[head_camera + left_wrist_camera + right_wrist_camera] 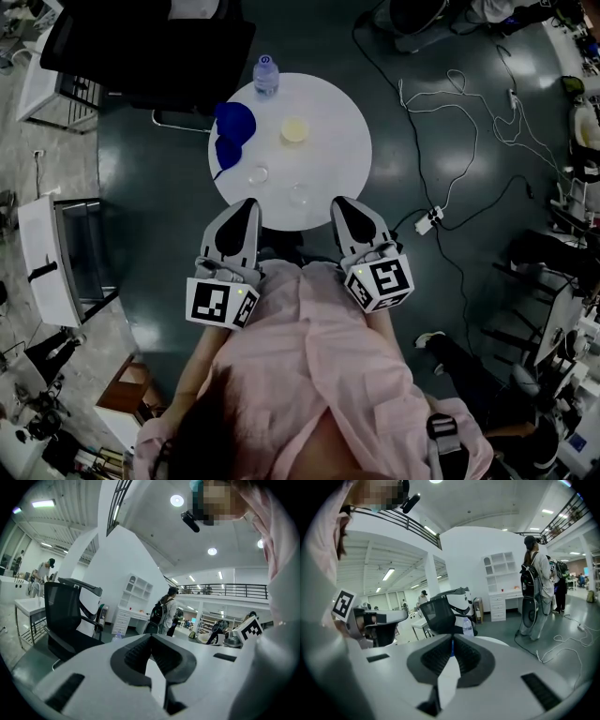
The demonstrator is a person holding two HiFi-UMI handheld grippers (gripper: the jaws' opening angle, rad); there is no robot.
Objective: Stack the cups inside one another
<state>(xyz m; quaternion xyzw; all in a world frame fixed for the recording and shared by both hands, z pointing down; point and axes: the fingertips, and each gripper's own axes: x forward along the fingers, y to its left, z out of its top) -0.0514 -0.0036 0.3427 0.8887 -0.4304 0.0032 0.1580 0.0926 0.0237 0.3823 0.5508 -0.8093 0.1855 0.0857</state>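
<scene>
A round white table [337, 159] carries two blue cups [234, 120] [227, 151] at its left, a pale yellow cup [294, 129] in the middle, and two clear cups [258, 173] [299, 194] nearer me. My left gripper [247, 204] hovers at the table's near edge, just short of the clear cups, jaws shut and empty. My right gripper [343, 202] sits beside it at the near right edge, also shut on nothing. In the left gripper view the left gripper [150, 636] has its tips meeting; in the right gripper view the right gripper [452, 639] is likewise shut.
A water bottle [266, 73] stands at the table's far edge. A black office chair [150, 47] is behind the table at the left. Cables [459, 122] lie on the floor at the right. A person with a backpack [534, 588] stands farther off.
</scene>
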